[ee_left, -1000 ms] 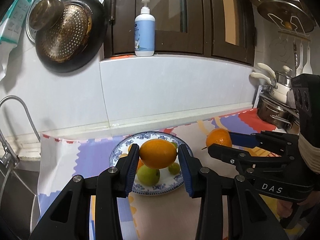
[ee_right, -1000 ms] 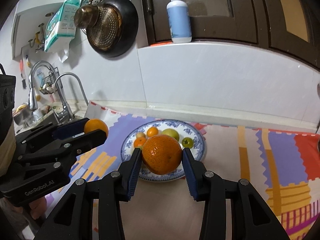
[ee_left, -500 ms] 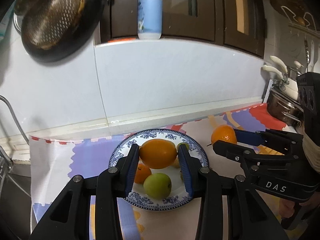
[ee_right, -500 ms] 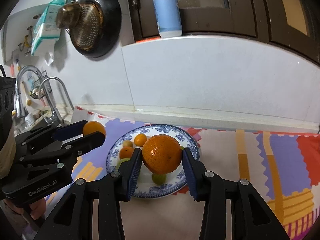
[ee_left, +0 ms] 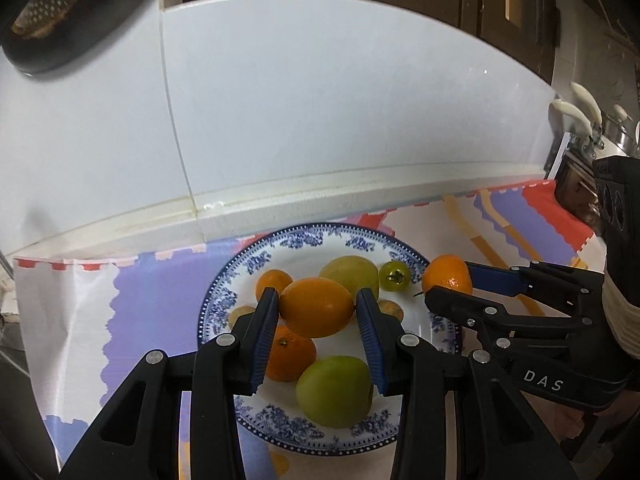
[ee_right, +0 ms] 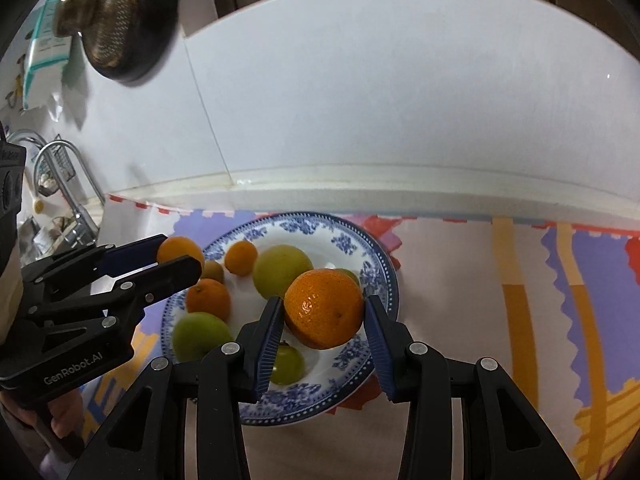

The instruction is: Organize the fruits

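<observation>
A blue-and-white plate [ee_left: 304,436] [ee_right: 352,240] lies on a colourful mat and holds several oranges and green fruits. My left gripper [ee_left: 316,314] is shut on a smooth orange fruit [ee_left: 316,307] just above the plate's middle. My right gripper [ee_right: 323,322] is shut on a dimpled orange [ee_right: 324,308] above the plate's right side. The right gripper also shows in the left wrist view [ee_left: 448,284], and the left gripper shows in the right wrist view [ee_right: 176,258].
A white tiled wall [ee_left: 320,120] rises right behind the plate. A dark pan with a strainer [ee_right: 116,24] hangs upper left. A tap and sink rack [ee_right: 60,184] stand at the left. Pots [ee_left: 580,120] stand at the far right.
Both grippers have moved forward and down toward the plate, each still holding its fruit. The plate now looks larger and closer in both views.
</observation>
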Action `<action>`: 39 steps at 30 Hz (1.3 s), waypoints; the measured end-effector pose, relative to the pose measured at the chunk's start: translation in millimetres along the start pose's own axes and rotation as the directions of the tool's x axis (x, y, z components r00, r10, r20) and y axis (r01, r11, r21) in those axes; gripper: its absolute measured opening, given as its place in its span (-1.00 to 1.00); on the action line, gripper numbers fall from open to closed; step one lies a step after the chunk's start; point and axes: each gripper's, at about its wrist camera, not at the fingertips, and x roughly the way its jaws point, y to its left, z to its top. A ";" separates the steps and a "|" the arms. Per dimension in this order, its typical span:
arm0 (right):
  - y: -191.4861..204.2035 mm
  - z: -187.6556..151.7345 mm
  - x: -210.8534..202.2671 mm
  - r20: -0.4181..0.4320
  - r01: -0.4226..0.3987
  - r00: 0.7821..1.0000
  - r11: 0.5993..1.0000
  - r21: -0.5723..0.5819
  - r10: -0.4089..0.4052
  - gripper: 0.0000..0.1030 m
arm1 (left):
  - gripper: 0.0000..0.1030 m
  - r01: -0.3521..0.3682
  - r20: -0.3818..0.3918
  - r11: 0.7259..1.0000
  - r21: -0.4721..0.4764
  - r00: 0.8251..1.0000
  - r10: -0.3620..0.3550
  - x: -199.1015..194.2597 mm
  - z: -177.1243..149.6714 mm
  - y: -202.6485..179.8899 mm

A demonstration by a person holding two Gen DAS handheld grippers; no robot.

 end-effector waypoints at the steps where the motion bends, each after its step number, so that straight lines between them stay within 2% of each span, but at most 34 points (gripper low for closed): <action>1: -1.2 -0.6 3.3 -0.008 -0.002 1.000 1.000 0.003 0.002 -0.18 | -0.23 0.005 -0.008 1.000 -0.001 1.000 -0.005 3.5 -0.1 0.4; 9: -5.0 -4.7 21.0 -0.048 -0.008 0.999 1.000 0.012 0.009 -0.18 | -0.23 0.038 -0.055 0.999 -0.012 0.998 -0.038 18.5 -0.8 1.4; 11: -5.1 -5.5 21.9 -0.054 -0.010 0.999 1.000 0.012 0.011 -0.18 | -0.16 0.039 -0.055 0.999 -0.016 0.998 -0.040 18.5 -1.1 1.6; 12: -5.0 -5.6 21.6 -0.053 -0.012 0.999 1.000 0.014 0.012 -0.18 | -0.05 0.038 -0.049 0.999 -0.017 0.998 -0.038 16.9 -1.3 1.7; 14: -3.6 -5.5 20.9 -0.054 -0.012 0.998 1.000 0.013 0.013 -0.14 | 0.00 0.025 -0.038 0.999 -0.020 0.999 -0.025 11.3 -2.0 2.5; 17: -0.4 -5.1 13.7 -0.031 -0.001 1.000 1.000 0.003 0.001 0.07 | 0.01 -0.005 -0.015 0.999 -0.032 1.000 0.004 -1.6 -4.2 4.0; 20: 3.4 -5.0 3.4 -0.015 0.018 1.000 1.000 -0.011 -0.018 0.07 | 0.04 -0.042 0.017 0.998 -0.047 0.999 0.043 -19.4 -8.3 5.1; 26: 11.0 -10.9 -30.8 0.031 0.060 0.998 0.998 -0.015 -0.060 0.07 | 0.16 -0.104 0.074 0.991 -0.080 0.991 0.110 -61.7 -20.9 1.1; 39: 41.0 -39.3 -134.2 0.166 0.156 0.975 0.987 -0.025 -0.149 0.57 | 0.69 -0.174 0.190 0.978 -0.118 0.962 0.194 -158.3 -58.7 -16.3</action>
